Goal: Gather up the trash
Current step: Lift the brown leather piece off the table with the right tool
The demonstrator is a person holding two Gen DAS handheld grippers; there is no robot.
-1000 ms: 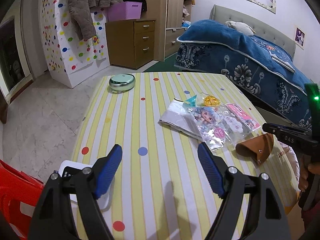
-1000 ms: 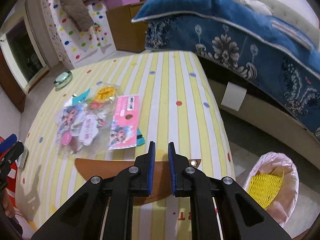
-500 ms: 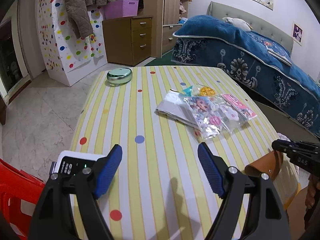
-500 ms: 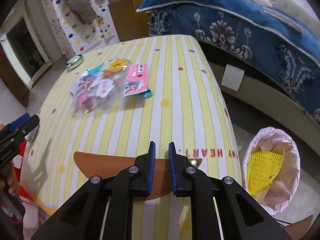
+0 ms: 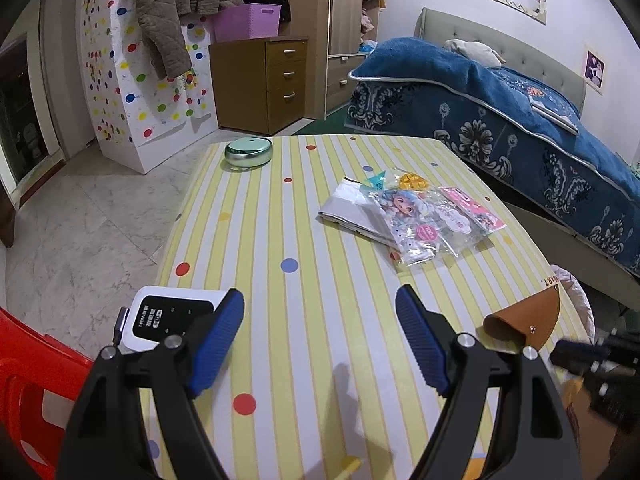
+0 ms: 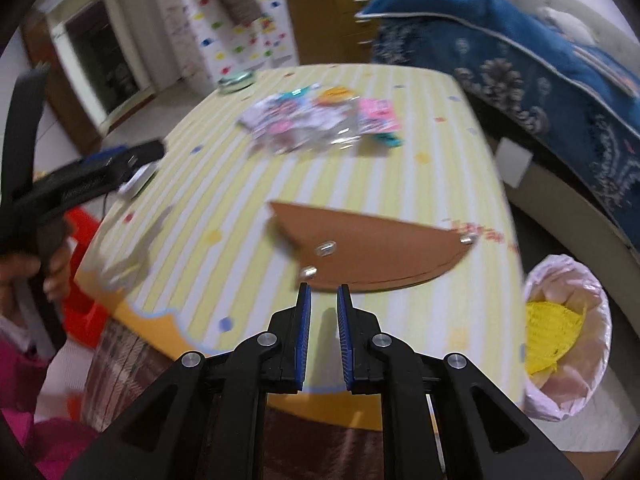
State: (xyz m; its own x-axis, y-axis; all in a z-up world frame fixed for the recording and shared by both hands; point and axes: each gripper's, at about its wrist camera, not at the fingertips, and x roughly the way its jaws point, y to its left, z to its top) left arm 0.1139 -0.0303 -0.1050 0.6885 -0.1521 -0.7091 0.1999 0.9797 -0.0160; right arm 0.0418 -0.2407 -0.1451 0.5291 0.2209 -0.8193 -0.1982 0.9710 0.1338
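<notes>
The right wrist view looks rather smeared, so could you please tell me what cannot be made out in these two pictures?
- Clear plastic toy packets: right wrist view, motion blur smears the print.
- Pink-lined waste bin: right wrist view, its bottom hidden by yellow foam netting; left wrist view, cut off by the table edge.
- Right gripper: narrow gap, unclear whether it touches the brown leather pouch.
- White device with black screen: left wrist view, partly behind the left gripper.

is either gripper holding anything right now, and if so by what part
Nothing is held. The left gripper is wide open over the striped table. The right gripper has a narrow empty gap, and the brown leather pouch lies free just ahead of its tips.
</notes>
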